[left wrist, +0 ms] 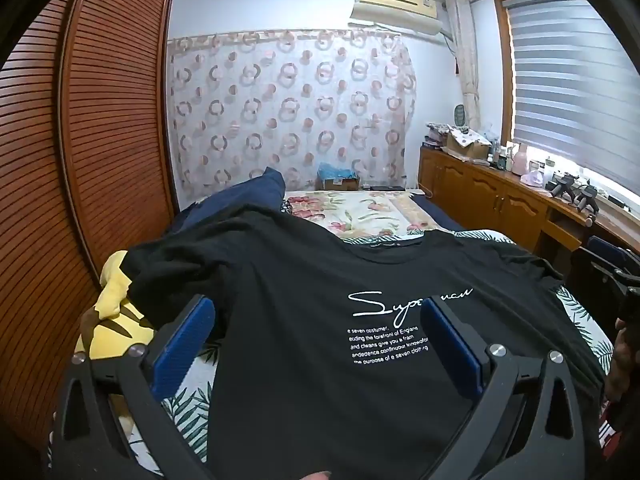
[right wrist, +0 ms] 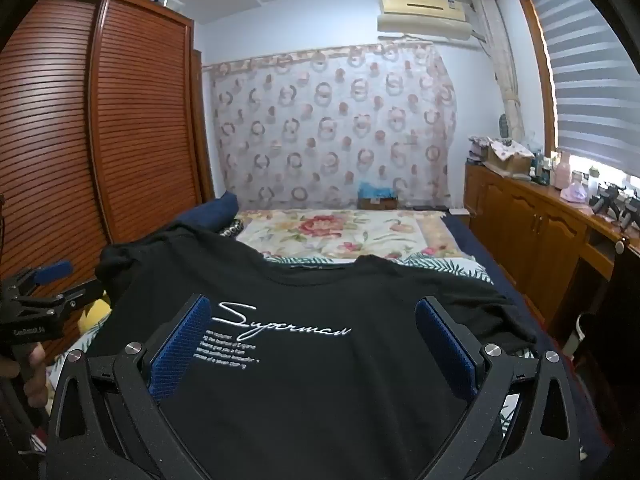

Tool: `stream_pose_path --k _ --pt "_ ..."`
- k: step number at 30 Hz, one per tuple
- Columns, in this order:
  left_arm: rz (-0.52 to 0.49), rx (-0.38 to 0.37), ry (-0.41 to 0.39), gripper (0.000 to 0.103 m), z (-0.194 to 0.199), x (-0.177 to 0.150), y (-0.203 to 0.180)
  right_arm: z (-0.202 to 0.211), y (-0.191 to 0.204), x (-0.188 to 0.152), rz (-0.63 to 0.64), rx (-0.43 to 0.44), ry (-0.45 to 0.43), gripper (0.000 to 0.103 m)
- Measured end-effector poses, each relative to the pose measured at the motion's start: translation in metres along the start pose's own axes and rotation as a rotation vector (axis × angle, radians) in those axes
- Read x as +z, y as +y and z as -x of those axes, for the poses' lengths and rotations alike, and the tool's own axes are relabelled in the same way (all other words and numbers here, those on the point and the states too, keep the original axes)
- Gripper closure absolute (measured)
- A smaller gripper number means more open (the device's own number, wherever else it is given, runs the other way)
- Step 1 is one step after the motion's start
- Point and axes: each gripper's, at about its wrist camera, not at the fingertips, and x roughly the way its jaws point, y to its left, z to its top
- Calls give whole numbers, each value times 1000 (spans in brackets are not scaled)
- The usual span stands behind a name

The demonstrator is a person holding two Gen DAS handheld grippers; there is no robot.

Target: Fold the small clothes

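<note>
A black T-shirt (left wrist: 304, 292) with white "Superman" script lies spread face up on the bed, collar away from me; it also shows in the right wrist view (right wrist: 320, 380). My left gripper (left wrist: 316, 312) hovers open over the shirt's lower left part, blue pads wide apart, holding nothing. My right gripper (right wrist: 314, 316) hovers open over the shirt's lower right part, also empty. The left gripper appears at the left edge of the right wrist view (right wrist: 44, 280), open.
A yellow garment (left wrist: 116, 312) lies left of the shirt by the brown louvred wardrobe (left wrist: 60, 160). A dark blue garment (left wrist: 240, 196) lies behind the shirt. A floral quilt (right wrist: 336, 232) covers the far bed. A wooden cabinet (right wrist: 532, 228) with clutter runs along the right.
</note>
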Motion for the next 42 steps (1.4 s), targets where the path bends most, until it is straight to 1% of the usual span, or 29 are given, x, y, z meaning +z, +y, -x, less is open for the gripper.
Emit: stream_pose_path --k 14,21,32,42 --pt "6 -1 -3 0 -2 0 1 1 2 4 -3 5 7 0" --pt "5 -1 -3 0 3 3 9 1 4 4 0 5 6 0" --pt "3 0 -4 0 3 3 8 3 5 2 1 3 2 0" --pt "0 1 -9 0 8 6 15 -1 7 3 2 3 0 0"
